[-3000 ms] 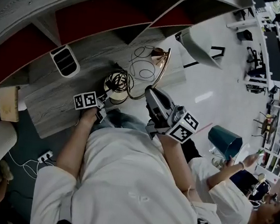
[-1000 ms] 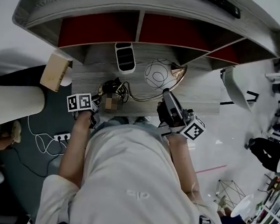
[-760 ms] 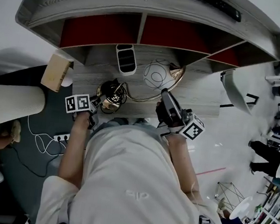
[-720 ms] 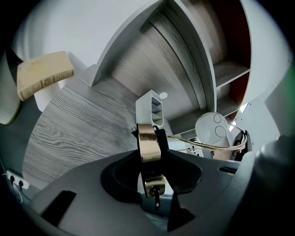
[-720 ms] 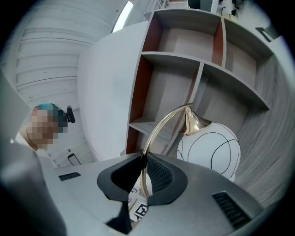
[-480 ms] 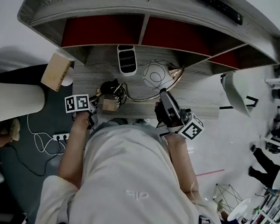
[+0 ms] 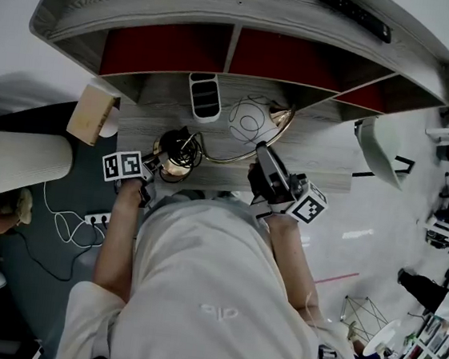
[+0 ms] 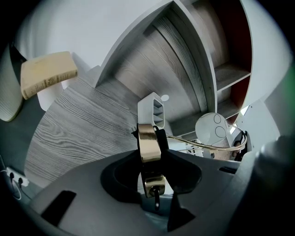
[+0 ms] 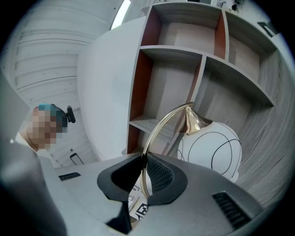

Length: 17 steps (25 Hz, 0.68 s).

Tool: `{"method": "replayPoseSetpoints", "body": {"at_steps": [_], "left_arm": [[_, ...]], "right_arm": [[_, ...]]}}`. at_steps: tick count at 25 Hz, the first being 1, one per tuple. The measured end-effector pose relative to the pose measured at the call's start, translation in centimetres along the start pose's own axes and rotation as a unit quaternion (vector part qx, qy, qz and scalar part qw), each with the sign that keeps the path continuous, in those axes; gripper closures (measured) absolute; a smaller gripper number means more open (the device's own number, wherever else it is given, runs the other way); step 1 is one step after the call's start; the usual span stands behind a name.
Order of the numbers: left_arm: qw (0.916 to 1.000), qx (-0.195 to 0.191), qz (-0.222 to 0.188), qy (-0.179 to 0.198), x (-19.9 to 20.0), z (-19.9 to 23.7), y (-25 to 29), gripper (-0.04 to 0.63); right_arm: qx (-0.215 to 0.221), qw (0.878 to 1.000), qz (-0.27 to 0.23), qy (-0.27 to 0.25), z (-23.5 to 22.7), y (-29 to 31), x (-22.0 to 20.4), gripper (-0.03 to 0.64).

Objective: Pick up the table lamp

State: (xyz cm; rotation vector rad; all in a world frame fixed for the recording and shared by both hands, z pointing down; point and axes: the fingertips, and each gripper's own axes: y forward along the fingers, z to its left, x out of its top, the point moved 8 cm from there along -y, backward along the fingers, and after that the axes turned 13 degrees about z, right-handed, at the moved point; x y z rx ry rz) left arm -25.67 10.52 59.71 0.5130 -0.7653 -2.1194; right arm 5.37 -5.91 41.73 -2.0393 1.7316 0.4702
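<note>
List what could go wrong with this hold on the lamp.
The right gripper pinches only the thin curved arm; the weight of the globe shade could twist it loose. The left gripper clamps the brass base by its edge, so it may tip. The coiled cord on the base could snag.

A grey wood-grain desk carries a curved shelf unit with red-backed compartments. Dark carpet lies left, glossy white floor right.
</note>
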Motion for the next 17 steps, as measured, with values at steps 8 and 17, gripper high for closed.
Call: {"method": "replayPoseSetpoints", "body": {"at_steps": [8, 17], "left_arm": [[1.0000, -0.001, -0.004, 0.001, -0.02, -0.32, -0.18, 0.453], [1.0000, 0.001, -0.006, 0.000, -0.22, -0.46, -0.36, 0.453]], "right_arm": [[0.018, 1.000, 0.000, -0.003, 0.52, 0.23, 0.17, 0.551], [0.007, 1.000, 0.002, -0.003, 0.29, -0.33, 0.11, 0.551]]}}
